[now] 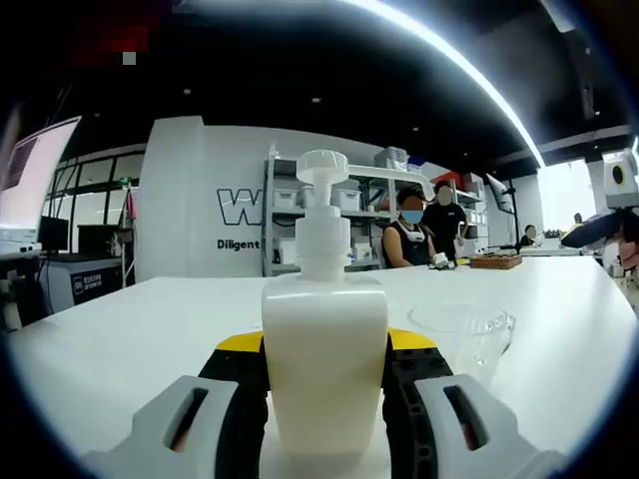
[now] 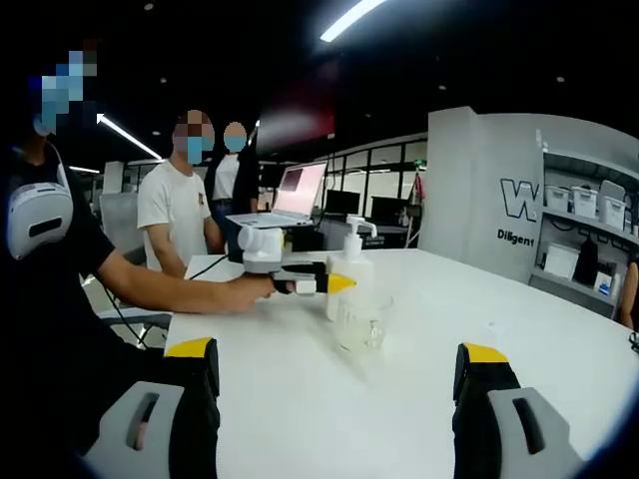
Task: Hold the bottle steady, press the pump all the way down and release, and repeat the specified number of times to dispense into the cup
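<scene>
Our left gripper (image 1: 324, 399) clamps the white pump bottle (image 1: 324, 349); beside it, right, a clear cup (image 1: 464, 334). Right gripper (image 2: 334, 384) released. Wall (image 1: 180, 200) reads "Diligent".

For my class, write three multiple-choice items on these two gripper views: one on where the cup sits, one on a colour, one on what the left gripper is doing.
1. In the left gripper view, the clear cup stands
A. to the right of the pump bottle
B. on top of the bottle
C. on a shelf

2. The bottle's colour is
A. blue
B. white
C. green

3. The left gripper is
A. shut on the bottle
B. lying on the floor
C. holding the cup

Answers:
1 A, the cup sits on the white table just right of the bottle.
2 B, body and pump are white.
3 A, its fingers flank the bottle's sides.
</scene>
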The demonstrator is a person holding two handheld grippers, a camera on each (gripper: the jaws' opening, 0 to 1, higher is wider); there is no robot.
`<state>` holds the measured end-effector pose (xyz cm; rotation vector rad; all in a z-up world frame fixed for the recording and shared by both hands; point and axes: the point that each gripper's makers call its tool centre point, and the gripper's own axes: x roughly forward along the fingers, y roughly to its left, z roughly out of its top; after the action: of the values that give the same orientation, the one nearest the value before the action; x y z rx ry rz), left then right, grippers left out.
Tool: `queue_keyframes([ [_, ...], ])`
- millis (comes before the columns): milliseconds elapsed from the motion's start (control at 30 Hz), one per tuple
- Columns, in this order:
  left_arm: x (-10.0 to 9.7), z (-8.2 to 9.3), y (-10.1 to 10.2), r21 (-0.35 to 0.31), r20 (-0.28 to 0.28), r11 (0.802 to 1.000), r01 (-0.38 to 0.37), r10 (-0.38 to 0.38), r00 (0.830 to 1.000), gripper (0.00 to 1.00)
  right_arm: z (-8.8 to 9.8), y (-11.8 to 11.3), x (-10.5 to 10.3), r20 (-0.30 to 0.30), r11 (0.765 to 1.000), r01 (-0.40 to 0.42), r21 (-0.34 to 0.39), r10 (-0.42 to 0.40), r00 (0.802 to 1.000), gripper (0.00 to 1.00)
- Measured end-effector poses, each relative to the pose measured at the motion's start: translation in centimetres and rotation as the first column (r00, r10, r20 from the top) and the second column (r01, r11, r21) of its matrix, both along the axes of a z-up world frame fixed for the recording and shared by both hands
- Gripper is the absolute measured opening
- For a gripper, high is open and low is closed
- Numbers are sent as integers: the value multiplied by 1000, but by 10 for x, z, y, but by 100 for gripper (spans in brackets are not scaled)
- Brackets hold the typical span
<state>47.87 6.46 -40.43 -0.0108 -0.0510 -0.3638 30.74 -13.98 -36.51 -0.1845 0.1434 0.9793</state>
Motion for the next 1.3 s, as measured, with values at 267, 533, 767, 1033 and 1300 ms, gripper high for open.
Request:
queue_keyframes([
  [267, -1, 0, -4, 1, 10, 1000, 24, -24, 1000, 42, 5, -1, 2, -5, 1000, -13, 27, 13, 1000, 99],
  [533, 1, 1, -6, 5, 13, 1000, 14, -14, 1000, 42, 10, 6, 7, 0, 1000, -29, 8, 29, 1000, 99],
  [767, 2, 1, -7, 5, 17, 1000, 7, -7, 1000, 42, 29, 16, 21, 28, 999, -39, -23, 40, 999, 95],
  [1033, 2, 1, -7, 5, 19, 1000, 3, -3, 1000, 42, 38, 28, 39, 37, 995, -53, -79, 56, 998, 92],
  [1300, 1, 1, -7, 6, 20, 1000, 1, -1, 1000, 42, 45, 37, 47, 44, 992, -68, -103, 73, 996, 91],
])
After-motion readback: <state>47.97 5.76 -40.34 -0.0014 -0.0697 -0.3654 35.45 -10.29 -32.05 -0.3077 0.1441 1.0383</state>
